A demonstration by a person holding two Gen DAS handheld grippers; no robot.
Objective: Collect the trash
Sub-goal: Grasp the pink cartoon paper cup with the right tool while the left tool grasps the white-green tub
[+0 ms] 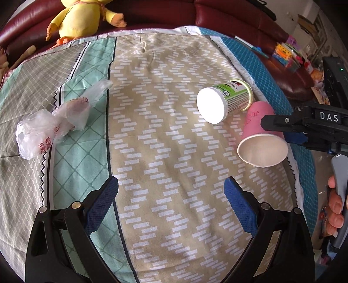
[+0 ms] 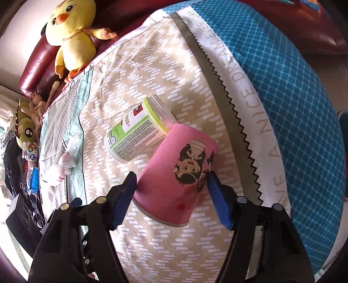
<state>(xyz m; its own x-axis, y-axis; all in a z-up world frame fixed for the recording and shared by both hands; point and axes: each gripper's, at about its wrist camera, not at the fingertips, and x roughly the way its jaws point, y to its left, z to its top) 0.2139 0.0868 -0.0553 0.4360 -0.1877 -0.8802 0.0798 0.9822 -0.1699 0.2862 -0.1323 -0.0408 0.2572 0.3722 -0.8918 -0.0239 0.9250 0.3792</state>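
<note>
A pink paper cup (image 1: 261, 148) (image 2: 178, 174) lies on its side on the patterned cloth (image 1: 165, 135), its mouth toward the cameras. My right gripper (image 2: 171, 176) (image 1: 282, 130) has both blue pads against the cup's sides, shut on it. A white canister with a green label (image 1: 228, 100) (image 2: 139, 135) lies tipped over, touching the cup's base. At the left, a crumpled clear plastic bag with red print (image 1: 50, 122) (image 2: 63, 165) rests on the cloth. My left gripper (image 1: 170, 181) hangs open over the beige stripe with nothing between its fingers.
A yellow plush chick (image 1: 80, 17) (image 2: 71, 32) sits at the far edge against a dark red sofa (image 1: 239, 15). Colourful toys (image 1: 287, 54) lie on the sofa at the right. A hand (image 1: 336, 204) holds the right gripper's handle. More plush toys (image 2: 28, 122) crowd the left.
</note>
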